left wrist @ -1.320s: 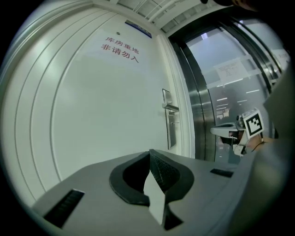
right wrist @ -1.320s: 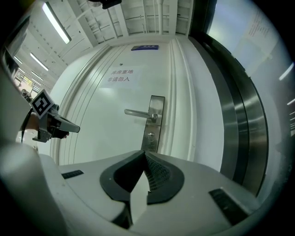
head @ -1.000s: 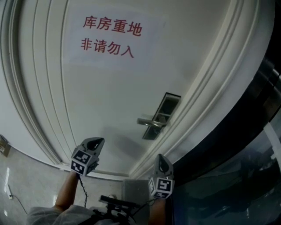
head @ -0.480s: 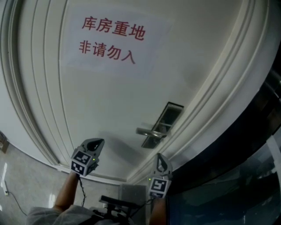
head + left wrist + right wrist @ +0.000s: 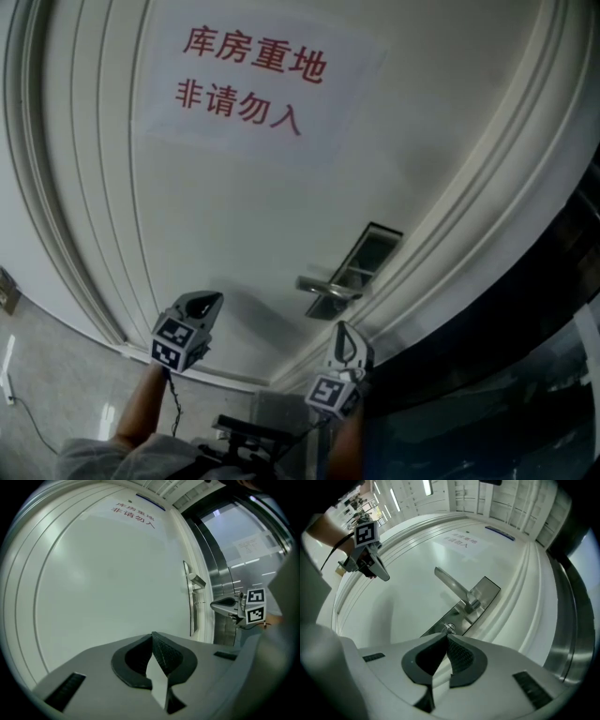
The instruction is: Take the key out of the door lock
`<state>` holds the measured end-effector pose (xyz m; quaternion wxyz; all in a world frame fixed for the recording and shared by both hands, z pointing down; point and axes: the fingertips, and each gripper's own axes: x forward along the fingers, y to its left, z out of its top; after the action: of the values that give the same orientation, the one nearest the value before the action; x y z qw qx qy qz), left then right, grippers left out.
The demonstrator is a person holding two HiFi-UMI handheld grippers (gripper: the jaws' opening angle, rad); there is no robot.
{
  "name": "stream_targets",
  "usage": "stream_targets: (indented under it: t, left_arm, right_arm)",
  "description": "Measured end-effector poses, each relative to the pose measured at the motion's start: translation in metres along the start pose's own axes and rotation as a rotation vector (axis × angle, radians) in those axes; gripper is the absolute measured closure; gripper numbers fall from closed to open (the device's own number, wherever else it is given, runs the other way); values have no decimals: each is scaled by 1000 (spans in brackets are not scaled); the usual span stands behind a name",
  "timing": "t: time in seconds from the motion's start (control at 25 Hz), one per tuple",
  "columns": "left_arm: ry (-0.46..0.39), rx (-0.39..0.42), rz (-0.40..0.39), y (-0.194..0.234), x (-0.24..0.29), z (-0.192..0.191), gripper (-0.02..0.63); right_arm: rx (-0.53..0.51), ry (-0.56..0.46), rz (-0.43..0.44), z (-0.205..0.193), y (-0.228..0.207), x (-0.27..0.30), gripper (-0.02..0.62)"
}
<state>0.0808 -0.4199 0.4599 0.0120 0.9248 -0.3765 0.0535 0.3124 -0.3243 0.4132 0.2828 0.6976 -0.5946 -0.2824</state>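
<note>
A steel lock plate [image 5: 364,261] with a lever handle [image 5: 323,285] is fixed at the right edge of the white door [image 5: 244,206]. In the right gripper view the round keyhole cylinder [image 5: 449,628] shows low on the plate [image 5: 480,595], with a small metal piece in it; I cannot tell if that is the key. My right gripper [image 5: 446,635] is shut and empty, its tips just short of that cylinder. It hangs below the handle [image 5: 343,332]. My left gripper [image 5: 210,299] is also shut and empty, held in front of the bare door panel, left of the lock.
A paper sign with red characters [image 5: 246,82] is stuck high on the door. The moulded white door frame [image 5: 469,197] runs along the right, with a dark glass and steel panel [image 5: 525,375] beyond it. Pale floor tiles [image 5: 56,394] show at the lower left.
My right gripper has rolled about its own axis, so its marker cube now sits tilted, and it has crept a little toward the lock. The left gripper looks much the same.
</note>
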Motion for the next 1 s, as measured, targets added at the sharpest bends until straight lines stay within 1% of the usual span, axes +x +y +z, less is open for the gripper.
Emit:
stream_targets:
  t: [0.28,0.32,0.36,0.56,0.72,1.0]
  left_arm:
    - [-2,-8,13,4,0,-1,601]
    - [-2,-9,15,4,0,-1,601]
    - [-2,-10,16,5,0,-1,601]
    - [-6,-12,25,8,-1,0,601]
    - [-6,-20,32,11,-1,-1,601]
    - [-9,-28,47,15,0,-1,601]
  right_arm:
    - [-191,28,-20,1,-5,9,580]
    - [-209,26,-13,1,-4,11,569]
    - [-222,24,-3,2,-3,12,545]
    - [-267,14,11,4,-1,18,506]
    - [-280,13,23,4,-2,24,475]
    - [-330,5,23,5,-3,35,471]
